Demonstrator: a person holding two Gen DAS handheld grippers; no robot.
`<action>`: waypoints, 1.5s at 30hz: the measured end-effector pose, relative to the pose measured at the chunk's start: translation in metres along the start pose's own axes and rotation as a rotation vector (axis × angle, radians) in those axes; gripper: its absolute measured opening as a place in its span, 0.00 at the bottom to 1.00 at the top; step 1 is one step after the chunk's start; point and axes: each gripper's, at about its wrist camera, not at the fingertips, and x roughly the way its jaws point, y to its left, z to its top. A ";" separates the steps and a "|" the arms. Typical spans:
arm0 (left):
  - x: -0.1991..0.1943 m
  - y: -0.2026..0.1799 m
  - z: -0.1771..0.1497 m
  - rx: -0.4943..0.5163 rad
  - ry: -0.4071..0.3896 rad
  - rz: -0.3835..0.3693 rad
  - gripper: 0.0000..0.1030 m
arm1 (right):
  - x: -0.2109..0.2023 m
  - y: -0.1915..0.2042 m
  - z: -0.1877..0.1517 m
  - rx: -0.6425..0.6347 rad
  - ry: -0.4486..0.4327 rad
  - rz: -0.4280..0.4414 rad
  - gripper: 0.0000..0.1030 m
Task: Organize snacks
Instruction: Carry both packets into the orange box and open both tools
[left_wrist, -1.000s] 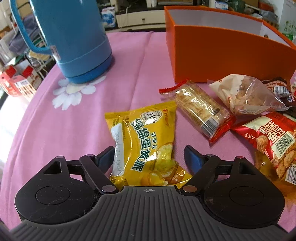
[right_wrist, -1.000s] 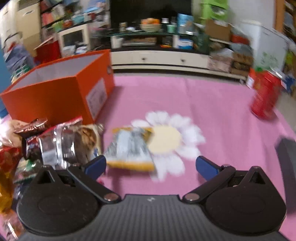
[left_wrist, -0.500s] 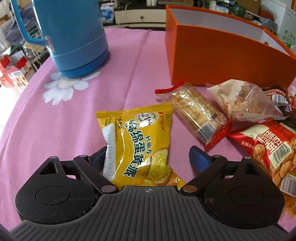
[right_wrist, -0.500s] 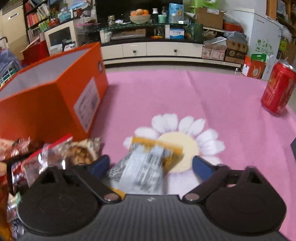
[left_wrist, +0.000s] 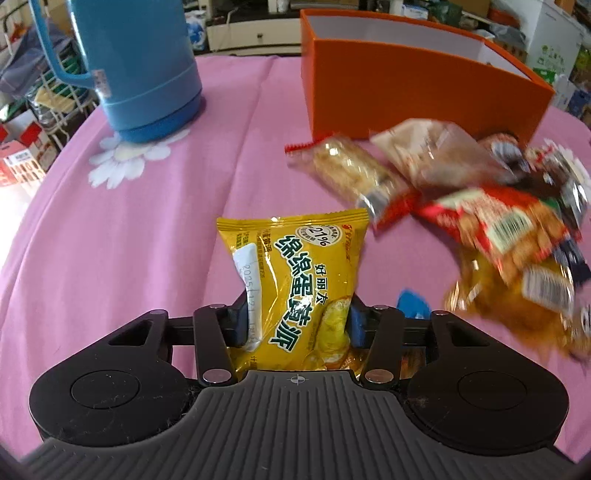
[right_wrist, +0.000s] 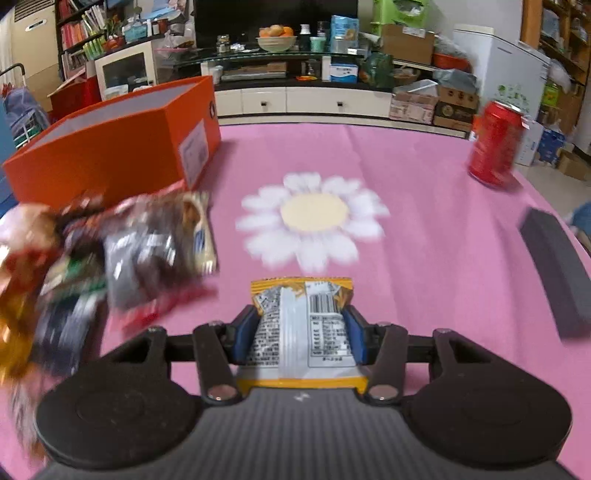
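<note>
yellow snack packet (left_wrist: 295, 280), glossy, green lettering.

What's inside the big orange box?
Nothing that shows. In the left wrist view the orange box stands open, with only its pale inner walls visible. Its front wall hides the bottom, so whether any snacks lie in there cannot be told. The loose snack packets lie outside, in front of it.

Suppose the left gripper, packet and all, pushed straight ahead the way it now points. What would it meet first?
The left gripper, shut on the yellow packet, points down at bare pink tablecloth, so probably the cloth. The orange box stands farther right; depth is uncertain.
</note>
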 end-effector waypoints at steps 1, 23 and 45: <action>-0.001 0.000 -0.003 0.010 -0.002 0.008 0.28 | -0.006 -0.001 -0.007 0.002 -0.003 0.000 0.49; -0.064 0.021 0.014 -0.090 -0.109 -0.089 0.10 | -0.072 -0.009 -0.004 0.220 -0.080 0.167 0.48; 0.064 -0.088 0.226 0.032 -0.176 -0.189 0.18 | 0.087 0.139 0.195 -0.146 -0.156 0.305 0.49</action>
